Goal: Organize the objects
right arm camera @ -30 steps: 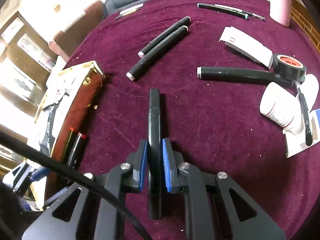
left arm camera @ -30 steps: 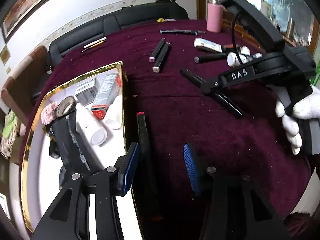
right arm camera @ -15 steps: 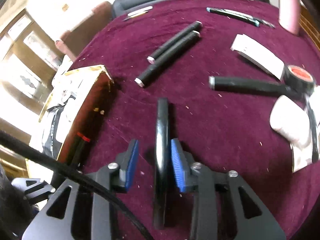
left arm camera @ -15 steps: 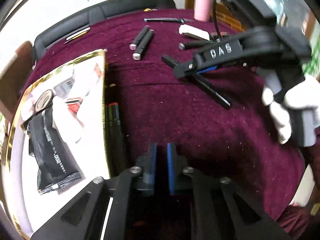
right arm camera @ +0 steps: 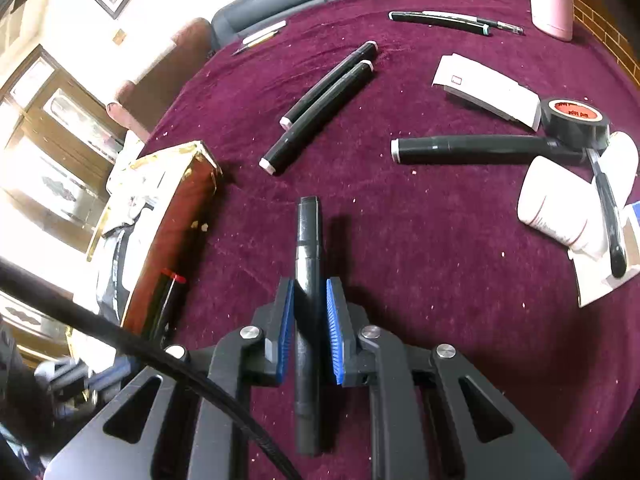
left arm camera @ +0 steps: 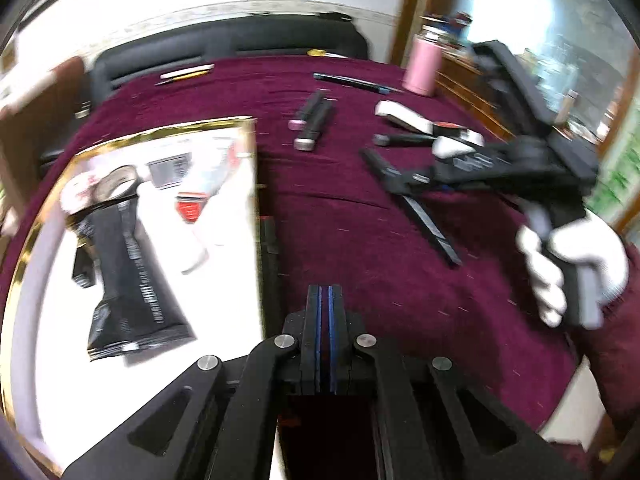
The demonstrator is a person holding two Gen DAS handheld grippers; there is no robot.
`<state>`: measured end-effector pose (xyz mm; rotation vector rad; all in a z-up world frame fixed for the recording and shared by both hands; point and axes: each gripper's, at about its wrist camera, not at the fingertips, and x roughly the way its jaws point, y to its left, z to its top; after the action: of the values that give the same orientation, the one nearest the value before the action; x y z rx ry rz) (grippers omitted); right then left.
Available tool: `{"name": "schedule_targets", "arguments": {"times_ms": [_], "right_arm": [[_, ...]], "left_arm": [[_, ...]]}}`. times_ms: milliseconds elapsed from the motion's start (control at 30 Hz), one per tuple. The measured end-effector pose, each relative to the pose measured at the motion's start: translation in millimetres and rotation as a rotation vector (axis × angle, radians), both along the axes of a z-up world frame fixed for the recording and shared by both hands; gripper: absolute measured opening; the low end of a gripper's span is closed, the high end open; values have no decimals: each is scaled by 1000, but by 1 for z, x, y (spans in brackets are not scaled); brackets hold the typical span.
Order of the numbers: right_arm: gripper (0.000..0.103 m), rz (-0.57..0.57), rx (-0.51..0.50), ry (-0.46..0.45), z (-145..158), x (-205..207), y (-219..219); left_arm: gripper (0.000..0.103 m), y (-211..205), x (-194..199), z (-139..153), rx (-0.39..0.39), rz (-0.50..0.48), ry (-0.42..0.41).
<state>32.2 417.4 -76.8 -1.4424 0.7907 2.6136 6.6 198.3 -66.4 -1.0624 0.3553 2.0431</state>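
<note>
The left gripper [left arm camera: 324, 312] has its blue pads pressed together with nothing between them, over the maroon table [left arm camera: 360, 220]. Just left of it stands a gold-rimmed tray [left arm camera: 256, 184] holding a black packet [left arm camera: 128, 276], with a red-capped marker [right arm camera: 170, 300] lying along its outer wall. The right gripper [right arm camera: 310, 320], in a white-gloved hand [left arm camera: 572, 268], has just been closing; its pads grip a black marker [right arm camera: 307, 248] that points away along the fingers. Farther off lie two black markers [right arm camera: 324, 104] side by side, another black marker [right arm camera: 472, 150], a white bottle [right arm camera: 556, 200], a tape roll [right arm camera: 574, 120] and a white box [right arm camera: 488, 90]. A pink bottle [left arm camera: 422, 66] stands at the far edge.
</note>
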Motion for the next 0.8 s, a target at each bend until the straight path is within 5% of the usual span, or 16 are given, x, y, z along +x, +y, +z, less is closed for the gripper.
{"name": "schedule_targets", "arguments": {"times_ms": [300,367,433,500,567,667,800], "right_arm": [[14,-9,-23,17,-7,1,-1],[14,-13,-27,20,-7,1,-1],[14,-14,-26,24,-7,1,-2],[14,-13,-24,27,-7,2,-2],[14,-12,-20,29,-7,2,-3],[14,-1,17,24,-5,-1,-7],[15,35,122,7,-1,-5,-22]], "left_arm": [[8,2,-15,-7,-68,58,89],[24,9,-13,-7,-71,31,83],[60,15,-4,-10,-80,-13,81],[68,25,11,-14,-122,-53,100],[69,37,16,-26,-218,-67,137],[60,40,17,-25,-213,-78,133],[19,38,22,-22,-172,-115,122]]}}
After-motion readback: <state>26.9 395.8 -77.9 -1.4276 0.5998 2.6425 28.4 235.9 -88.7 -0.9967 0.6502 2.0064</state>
